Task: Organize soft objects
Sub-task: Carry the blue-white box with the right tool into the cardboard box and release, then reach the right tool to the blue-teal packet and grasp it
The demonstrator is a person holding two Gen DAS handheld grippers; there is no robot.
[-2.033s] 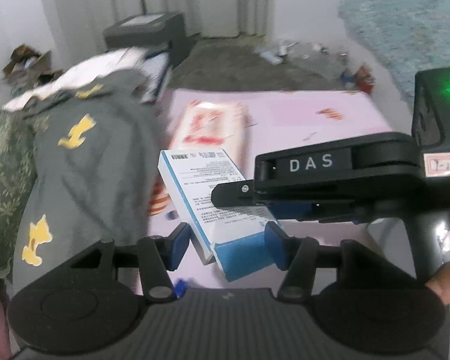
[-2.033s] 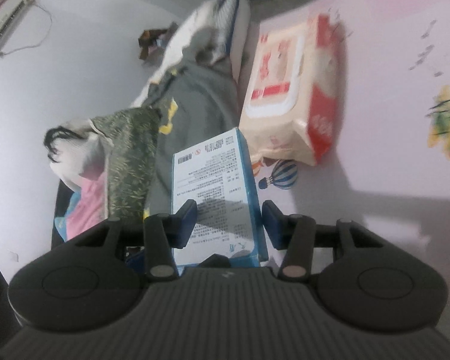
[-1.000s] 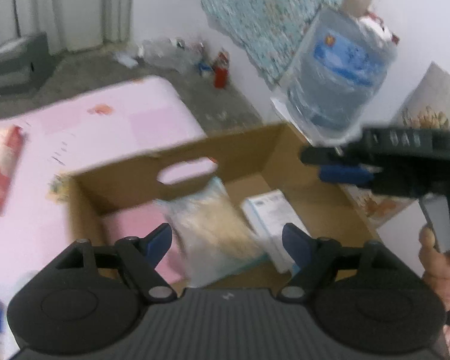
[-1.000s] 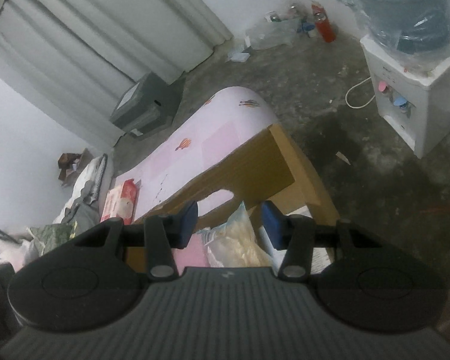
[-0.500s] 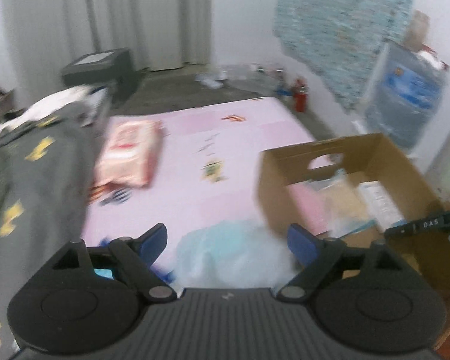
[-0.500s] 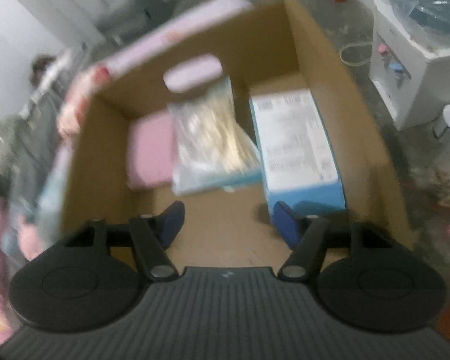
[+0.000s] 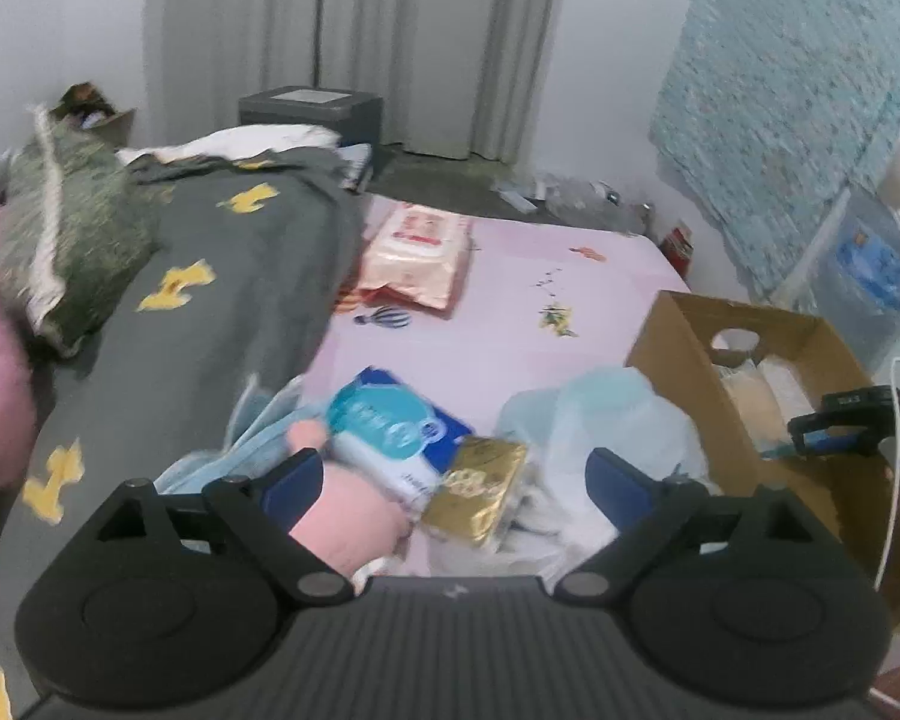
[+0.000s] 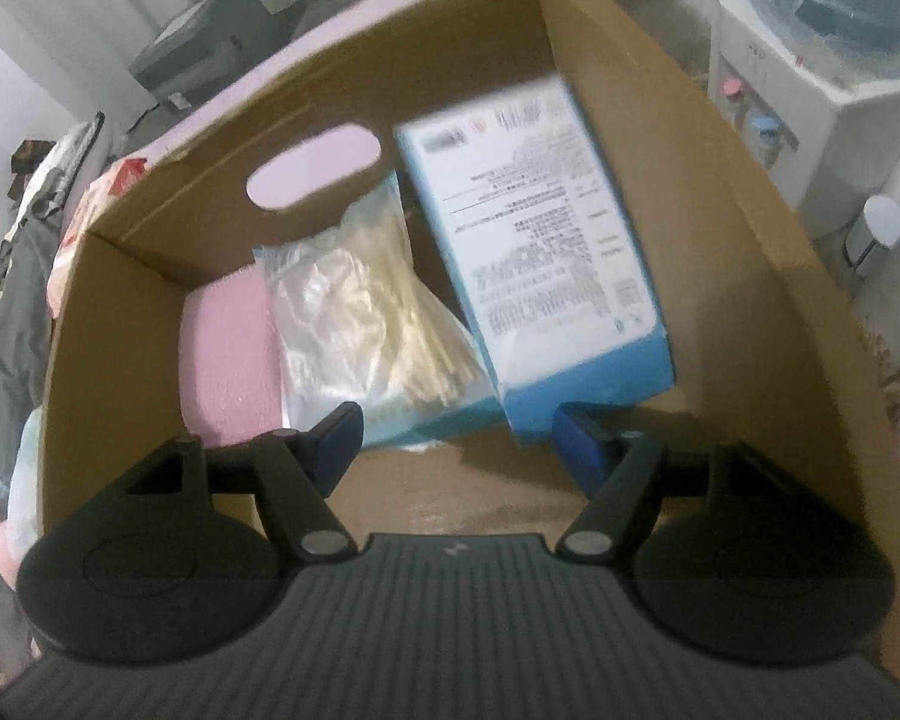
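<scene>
Sorting step, mid-swap between drop-off and the next pick, by the look of it. Left gripper (image 7: 450, 477) over the heap on the bed (image 7: 510, 300), fingers (image 7: 291, 480) spreading wide with nothing pinched: pink plush thing (image 7: 348, 531), blue-and-white pack (image 7: 390, 435), gold packet (image 7: 477, 489), pale blue bag (image 7: 600, 414) all lying loose underneath. Wipes pack (image 7: 417, 255) further up the sheet. Cardboard box (image 8: 660, 138) off to the right, already holding a pink pad (image 8: 228, 354), clear bag (image 8: 360, 312) and blue carton (image 8: 546, 264). Right gripper (image 8: 459, 438) hanging inside it, fingers still parting, carton just ahead of them and apparently let go. Next up, probably: settle left over one soft item, squeeze gently, carry across to the box
</scene>
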